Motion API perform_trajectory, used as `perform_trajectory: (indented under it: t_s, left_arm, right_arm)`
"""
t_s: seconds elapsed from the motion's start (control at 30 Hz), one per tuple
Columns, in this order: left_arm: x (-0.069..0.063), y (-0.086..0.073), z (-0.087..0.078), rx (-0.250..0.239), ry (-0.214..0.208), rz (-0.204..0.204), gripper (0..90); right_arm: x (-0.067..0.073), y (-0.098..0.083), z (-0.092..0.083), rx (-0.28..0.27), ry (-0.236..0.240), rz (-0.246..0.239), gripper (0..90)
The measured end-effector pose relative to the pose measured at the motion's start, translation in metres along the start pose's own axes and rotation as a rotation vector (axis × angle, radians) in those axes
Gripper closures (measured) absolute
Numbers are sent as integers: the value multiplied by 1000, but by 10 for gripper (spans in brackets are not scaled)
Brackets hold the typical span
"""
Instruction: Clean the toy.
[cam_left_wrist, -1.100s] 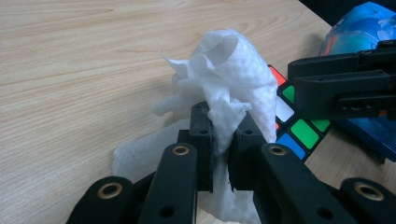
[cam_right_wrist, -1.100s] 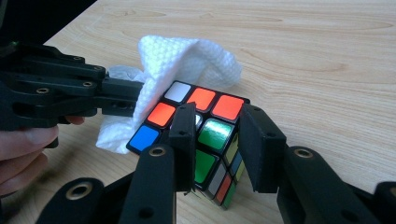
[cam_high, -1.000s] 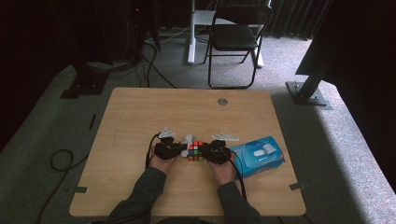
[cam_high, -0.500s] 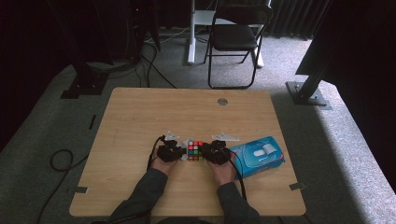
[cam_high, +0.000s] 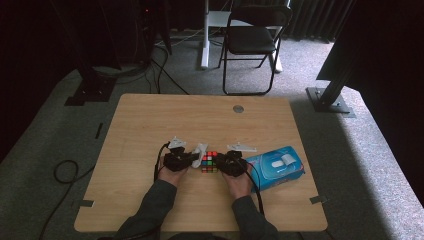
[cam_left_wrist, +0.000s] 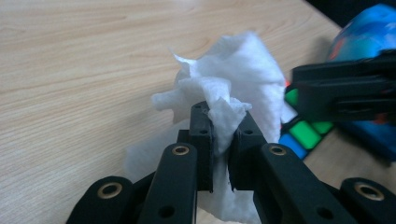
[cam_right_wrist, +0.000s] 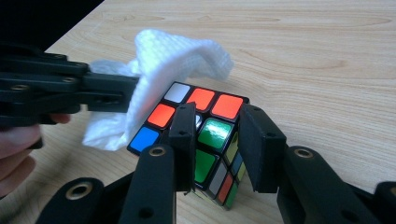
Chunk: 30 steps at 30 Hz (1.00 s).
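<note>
Cube (cam_high: 209, 162) at bench (cam_high: 150, 120) 6 o'clock, clamped across two faces by right hand-held gripper (cam_right_wrist: 217, 123); rigid, glossy stickers, likely slippery, so grip flat faces squarely. Left hand-held gripper (cam_left_wrist: 220, 123) pinches wipe (cam_left_wrist: 233, 84), jaws nearly closed, at cube's 9 o'clock side; wipe soft, light, best held by bunched fold.

A white wipe (cam_right_wrist: 159, 65), a multicoloured cube (cam_right_wrist: 205, 135), a blue pack (cam_high: 275, 167) and a pale wood table (cam_high: 150, 125).
</note>
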<state>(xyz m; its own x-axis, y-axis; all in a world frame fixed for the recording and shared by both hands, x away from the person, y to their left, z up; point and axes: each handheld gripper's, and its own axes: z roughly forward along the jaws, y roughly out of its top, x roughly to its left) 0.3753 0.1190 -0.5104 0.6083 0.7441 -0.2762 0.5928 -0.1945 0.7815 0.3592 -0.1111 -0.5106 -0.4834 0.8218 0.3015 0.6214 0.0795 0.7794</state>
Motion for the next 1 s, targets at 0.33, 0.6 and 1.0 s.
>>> perform_trajectory:
  t_s: [0.33,0.6,1.0]
  left_arm:
    - [-3,-9,8,44,-6,-3,828]
    - [-3,-18,25,154,56,33,831]
    - [-6,-16,16,118,44,54,834]
  right_arm:
    - [1,-1,0,-8,-8,0,674]
    - [2,-2,0,-14,-16,-1,675]
    - [2,-2,0,-15,-16,-3,675]
